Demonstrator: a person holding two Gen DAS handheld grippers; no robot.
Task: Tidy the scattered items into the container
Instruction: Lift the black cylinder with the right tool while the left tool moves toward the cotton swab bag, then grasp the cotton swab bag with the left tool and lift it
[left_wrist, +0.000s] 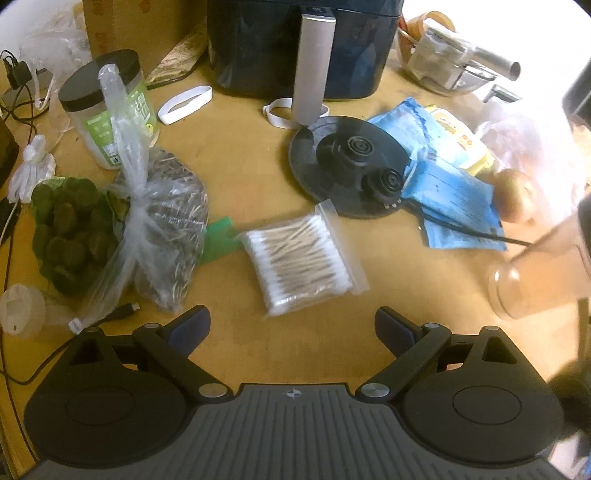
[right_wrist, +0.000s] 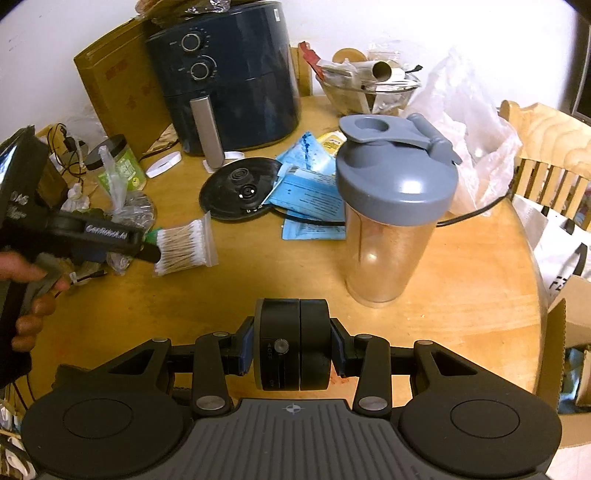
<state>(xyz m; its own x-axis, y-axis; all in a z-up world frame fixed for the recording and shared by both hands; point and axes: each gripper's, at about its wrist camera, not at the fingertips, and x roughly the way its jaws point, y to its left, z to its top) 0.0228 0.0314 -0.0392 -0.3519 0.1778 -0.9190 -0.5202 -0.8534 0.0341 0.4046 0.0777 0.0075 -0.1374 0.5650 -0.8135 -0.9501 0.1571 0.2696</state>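
My left gripper (left_wrist: 291, 325) is open and empty, just short of a clear zip bag of cotton swabs (left_wrist: 301, 258) on the wooden table; the bag also shows in the right wrist view (right_wrist: 183, 243), with the left gripper (right_wrist: 147, 251) beside it. My right gripper (right_wrist: 291, 350) is shut on a black round device with an OFF switch (right_wrist: 291, 345), held above the table near its front edge. A cardboard box (right_wrist: 565, 354) stands open off the table's right edge.
A clear shaker bottle with a grey lid (right_wrist: 391, 218) stands just ahead of my right gripper. A dark air fryer (left_wrist: 303, 44), a kettle base (left_wrist: 347, 166), blue packets (left_wrist: 450, 199), a jar (left_wrist: 107, 107) and bagged goods (left_wrist: 162, 229) crowd the table. A glass bowl (right_wrist: 369, 92) sits at the back.
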